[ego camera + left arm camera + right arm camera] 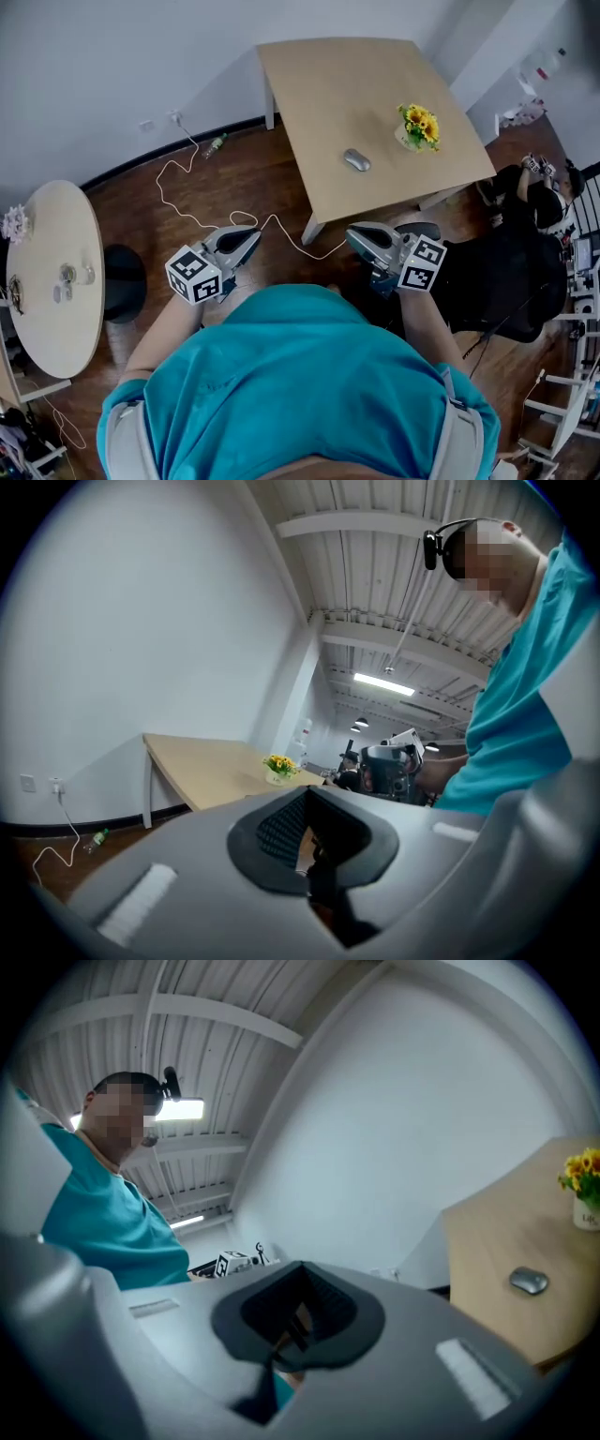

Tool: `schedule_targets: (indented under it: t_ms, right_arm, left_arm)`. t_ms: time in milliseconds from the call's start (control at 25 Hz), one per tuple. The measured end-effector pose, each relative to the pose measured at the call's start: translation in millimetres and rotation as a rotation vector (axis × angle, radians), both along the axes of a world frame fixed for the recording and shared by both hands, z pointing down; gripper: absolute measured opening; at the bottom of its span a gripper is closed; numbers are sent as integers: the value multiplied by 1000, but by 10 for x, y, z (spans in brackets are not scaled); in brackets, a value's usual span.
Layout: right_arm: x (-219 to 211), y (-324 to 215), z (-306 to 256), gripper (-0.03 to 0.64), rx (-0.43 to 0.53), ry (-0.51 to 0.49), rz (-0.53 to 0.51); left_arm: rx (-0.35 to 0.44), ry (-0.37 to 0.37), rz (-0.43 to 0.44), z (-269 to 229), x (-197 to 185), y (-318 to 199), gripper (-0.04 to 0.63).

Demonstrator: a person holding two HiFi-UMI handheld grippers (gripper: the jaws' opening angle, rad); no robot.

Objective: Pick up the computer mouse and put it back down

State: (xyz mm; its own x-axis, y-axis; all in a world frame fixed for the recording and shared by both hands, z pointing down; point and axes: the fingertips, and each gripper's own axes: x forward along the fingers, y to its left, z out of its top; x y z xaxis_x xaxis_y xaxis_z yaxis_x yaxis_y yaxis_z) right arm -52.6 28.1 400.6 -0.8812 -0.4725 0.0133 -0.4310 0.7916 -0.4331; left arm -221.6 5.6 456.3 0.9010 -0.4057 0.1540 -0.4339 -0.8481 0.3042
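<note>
Your left tongs (251, 236) and right tongs (354, 236) hang over the wooden floor (244, 173), short of the square counter (328, 84), with their tips aimed toward its near corner. Both are closed, jaw against jaw, with nothing between them.

In the head view the counter's near edge runs from the leg at that corner up and to the right. Its far left corner stands close to the white wall. Most of the top is bare wood, and a pot of yellow flowers (419, 127) stands near the right edge.

Between you and the counter, a white cable (291, 236) loops across the floor from a wall socket (173, 117) and passes below the gap between your tongs. A green bottle (217, 143) lies by the wall. To your left is a round counter (56, 309) with a few small items on it, and a black stool (124, 281) stands just beside it. To your right, past the square counter's right corner, a person in black (539, 202) sits.

The computer mouse (356, 160) lies on the square counter, well in from the near edge. It is left of the flowers and apart from them, with clear wood on every side. It is grey, oval and smoothly domed, with a slight sheen. In the right gripper view it shows as a small grey dome in front of the flowers.
</note>
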Motion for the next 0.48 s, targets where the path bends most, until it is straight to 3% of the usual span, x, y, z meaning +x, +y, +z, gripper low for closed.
schedule_targets:
  t_ms: [280,480]
  right_arm:
    - [388,520,-167,0,39,-68,-3]
    - [959,1106,-198,0,34,-114,-25]
  left_arm:
    - [43,25,17,-166,540,375,5]
    - [26,37,-5,-259,1153,841,5]
